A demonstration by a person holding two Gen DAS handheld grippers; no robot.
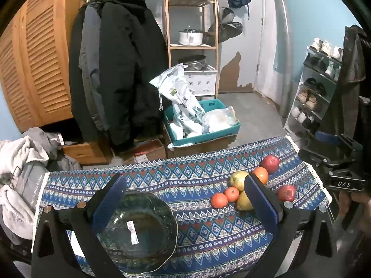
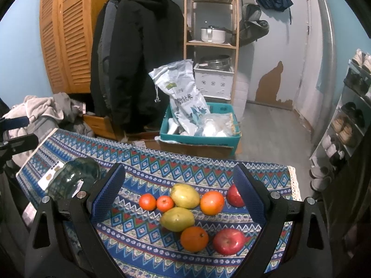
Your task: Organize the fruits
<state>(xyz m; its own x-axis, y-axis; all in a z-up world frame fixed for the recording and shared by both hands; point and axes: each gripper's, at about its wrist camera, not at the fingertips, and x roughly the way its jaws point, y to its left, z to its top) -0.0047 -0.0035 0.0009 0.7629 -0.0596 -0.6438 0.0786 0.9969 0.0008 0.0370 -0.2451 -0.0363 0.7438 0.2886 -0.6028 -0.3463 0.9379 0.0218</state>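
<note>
Right wrist view: right gripper (image 2: 178, 199) with fingers spread wide, nothing held. Nearest ahead, between the fingers: orange (image 2: 194, 239) and red apple (image 2: 229, 241); just beyond, two pears (image 2: 177, 219), then small tangerines (image 2: 165, 203), all loose on patterned tablecloth (image 2: 143, 166). Off to the left, glass bowl (image 2: 76, 180), empty.

Left wrist view: left gripper (image 1: 185, 201) likewise spread, empty, bowl close below its left finger.

Judged: fruit firm, round, prone to roll; pears likely to bruise. Best gripped across widest middle, gently. Bowl fragile, slippery.
</note>
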